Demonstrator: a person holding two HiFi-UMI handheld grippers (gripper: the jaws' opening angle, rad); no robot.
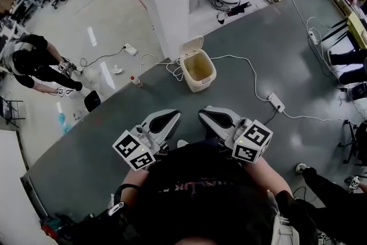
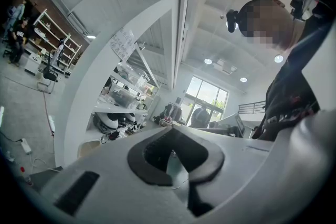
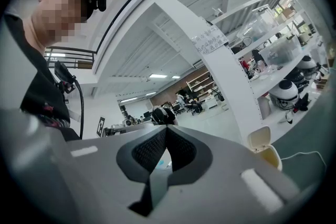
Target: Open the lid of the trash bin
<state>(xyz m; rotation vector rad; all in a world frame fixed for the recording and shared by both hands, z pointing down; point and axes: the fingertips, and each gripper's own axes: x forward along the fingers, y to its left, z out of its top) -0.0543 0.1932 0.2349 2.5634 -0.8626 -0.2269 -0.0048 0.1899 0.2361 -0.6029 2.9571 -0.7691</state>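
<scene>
A small beige trash bin (image 1: 198, 70) stands on the grey floor ahead of me, its lid (image 1: 191, 46) tipped up and back so the inside shows. The same bin appears at the right in the right gripper view (image 3: 266, 153) and low at the left in the left gripper view (image 2: 88, 147). Both grippers are held close to my body, well short of the bin and pointing level. In the head view the left gripper (image 1: 171, 116) and the right gripper (image 1: 207, 116) sit side by side. The left gripper's (image 2: 172, 129) jaws meet at the tips with nothing between them, and so do the right gripper's (image 3: 166, 127).
A white pillar with shelves (image 1: 172, 3) rises just behind the bin. White cables and a power strip (image 1: 276, 102) lie on the floor to its right. A small bottle (image 1: 136, 82) and a black object (image 1: 92, 100) lie to the left, near a crouching person (image 1: 34, 66).
</scene>
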